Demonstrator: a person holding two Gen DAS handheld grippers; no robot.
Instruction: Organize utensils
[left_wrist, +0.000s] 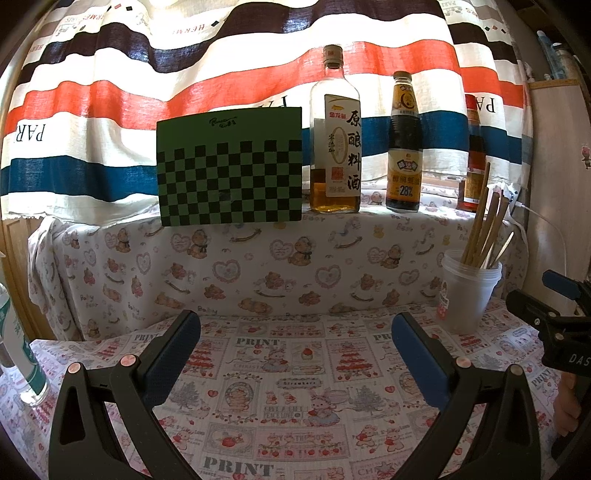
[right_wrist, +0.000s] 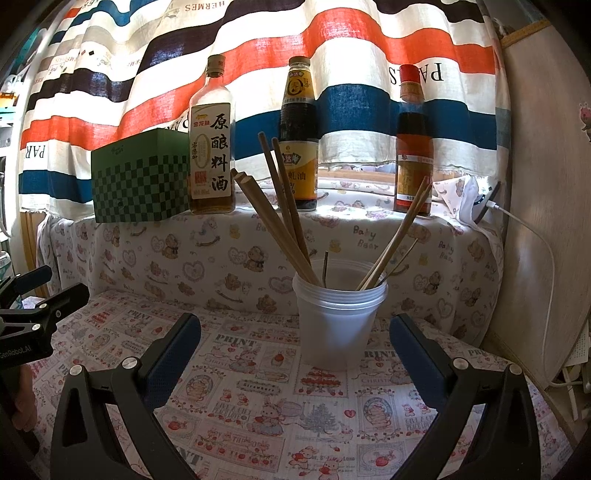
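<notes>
Chopsticks (right_wrist: 284, 218) are standing in a translucent plastic cup (right_wrist: 340, 317) on the cloth-covered worktop (right_wrist: 258, 398), fanning out in two bunches — one leaning left, one leaning right — with a thin metal stem or two between them. The right gripper (right_wrist: 295, 332) is facing the cup head-on with its fingers (right_wrist: 173, 354) spread wide and holding nothing; the cup is sitting just beyond the fingertips, between their lines. The left gripper (left_wrist: 295, 332) is also hanging wide apart and empty over a bare stretch of cloth, with the cup well off to its right.

No loose utensil is showing on the cloth in either view, so the gathering looks mostly finished, or else not begun — I cannot tell which from these frames. The step in hand seems to be an approach to the cup by the right side.

Next, if the bunches are to be tidied, the fingers would need to come in above the rim and pinch the sticks as a group, lightly, since the cup looks light and top-heavy and is likely to tip. The left gripper could steady the cup wall meanwhile.
</notes>
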